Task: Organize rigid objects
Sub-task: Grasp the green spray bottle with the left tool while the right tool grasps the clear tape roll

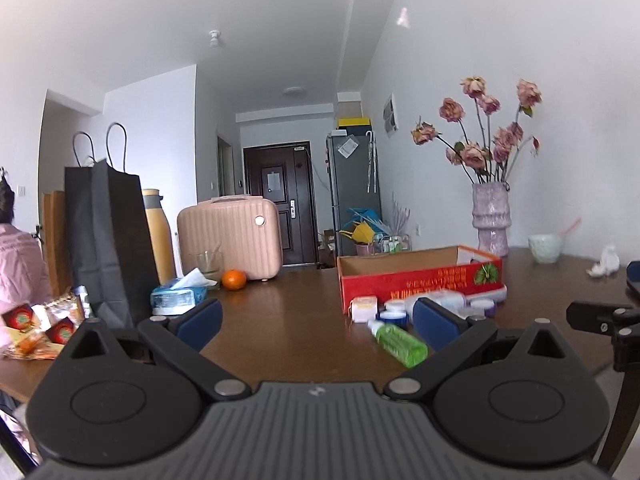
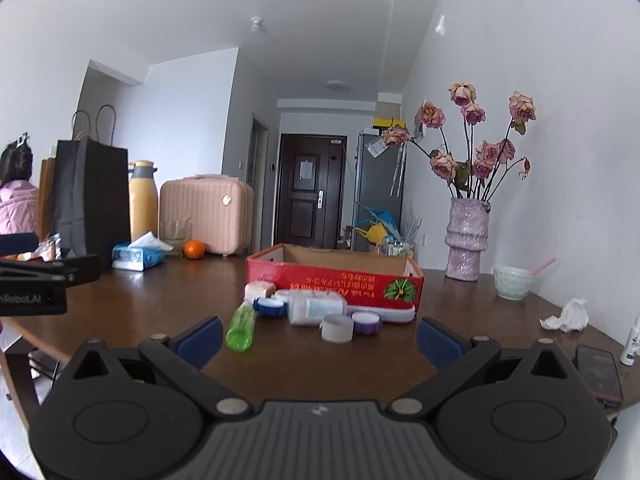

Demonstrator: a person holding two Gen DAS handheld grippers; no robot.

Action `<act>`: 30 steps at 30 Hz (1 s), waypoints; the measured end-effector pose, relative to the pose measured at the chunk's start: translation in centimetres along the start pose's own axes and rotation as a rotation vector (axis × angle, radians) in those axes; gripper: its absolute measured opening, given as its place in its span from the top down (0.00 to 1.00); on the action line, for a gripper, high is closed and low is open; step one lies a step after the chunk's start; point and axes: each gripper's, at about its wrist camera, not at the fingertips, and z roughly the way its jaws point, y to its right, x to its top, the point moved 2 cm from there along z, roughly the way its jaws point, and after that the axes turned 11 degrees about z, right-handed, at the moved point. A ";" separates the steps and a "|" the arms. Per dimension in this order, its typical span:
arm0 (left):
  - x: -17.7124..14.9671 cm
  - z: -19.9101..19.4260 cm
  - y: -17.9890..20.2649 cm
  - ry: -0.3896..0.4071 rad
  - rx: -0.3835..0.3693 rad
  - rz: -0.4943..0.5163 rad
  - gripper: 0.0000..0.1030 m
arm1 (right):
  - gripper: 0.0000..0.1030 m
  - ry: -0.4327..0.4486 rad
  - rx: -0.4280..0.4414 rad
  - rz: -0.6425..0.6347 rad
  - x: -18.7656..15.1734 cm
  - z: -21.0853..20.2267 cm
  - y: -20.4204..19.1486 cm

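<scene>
Left wrist view: left claw (image 1: 316, 320) spread wide, holding nothing, low over the brown desk (image 1: 280, 320). Between the blue fingers (image 1: 198, 322), only bare wood. Ahead and to the right, a red cardboard box (image 1: 420, 276), open on top, near the middle of the desk. Just before its front wall, a group of small things: green bottle (image 1: 398, 342) lying on its side, a small white box (image 1: 364, 308), a blue-lidded jar (image 1: 394, 316), a purple-lidded jar (image 1: 482, 306). On the left side, tissue pack (image 1: 178, 296), orange (image 1: 234, 279), black paper bag (image 1: 108, 240) and pink case (image 1: 230, 236) along the far edge.

Right wrist view: right claw (image 2: 320, 340) also spread wide and empty. Straight ahead, a white jar (image 2: 337, 328) and the purple-lidded jar (image 2: 366, 322) touching each other, a clear bottle (image 2: 316, 308) on its side behind them, the green bottle (image 2: 241, 330) tilted toward the left finger. Red cardboard box (image 2: 336, 280) directly behind the group. Vase (image 2: 467, 240) and bowl (image 2: 512, 282) by the wall on the right; crumpled tissue (image 2: 568, 316) and dark phone (image 2: 600, 374) near the right desk edge. Free wood on the left, up to the near edge.
</scene>
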 end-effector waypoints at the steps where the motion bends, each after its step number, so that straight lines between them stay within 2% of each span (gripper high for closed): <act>1: 0.1 0.9 0.1 -0.008 -0.007 -0.006 0.00 | 0.00 0.003 0.000 0.008 0.3 0.9 0.2; 6: 0.4 5.9 1.3 -0.076 0.011 0.023 0.00 | 0.00 -0.002 0.005 0.013 1.6 6.0 1.0; 10: 0.1 10.1 1.8 -0.132 -0.075 -0.036 0.00 | 0.00 -0.040 0.010 -0.006 2.1 9.9 1.7; 13: -0.3 13.0 2.4 -0.165 -0.098 -0.072 0.00 | 0.00 -0.121 0.073 -0.038 2.1 13.4 2.6; 16: -1.0 16.0 4.1 -0.237 -0.126 -0.009 0.00 | 0.00 -0.158 0.175 0.015 1.9 16.4 4.4; 18: -1.4 17.9 5.0 -0.296 -0.161 0.001 0.00 | 0.00 -0.206 0.176 0.039 1.7 18.4 5.3; 21: -1.7 20.5 5.5 -0.370 -0.182 -0.050 0.00 | 0.00 -0.300 0.179 0.018 1.3 21.1 5.8; 24: -1.9 22.6 6.2 -0.394 -0.184 -0.032 0.00 | 0.01 -0.338 0.116 0.014 0.9 23.2 5.7; 26: -2.1 23.7 6.5 -0.423 -0.196 -0.040 0.00 | 0.09 -0.387 0.128 0.022 0.5 24.4 5.5; 28: -2.2 24.3 6.3 -0.434 -0.206 -0.071 0.04 | 0.24 -0.426 0.168 0.055 0.1 25.2 5.5; 30: -2.3 24.7 6.3 -0.427 -0.208 -0.062 0.11 | 0.28 -0.453 0.173 0.064 -0.3 26.0 5.2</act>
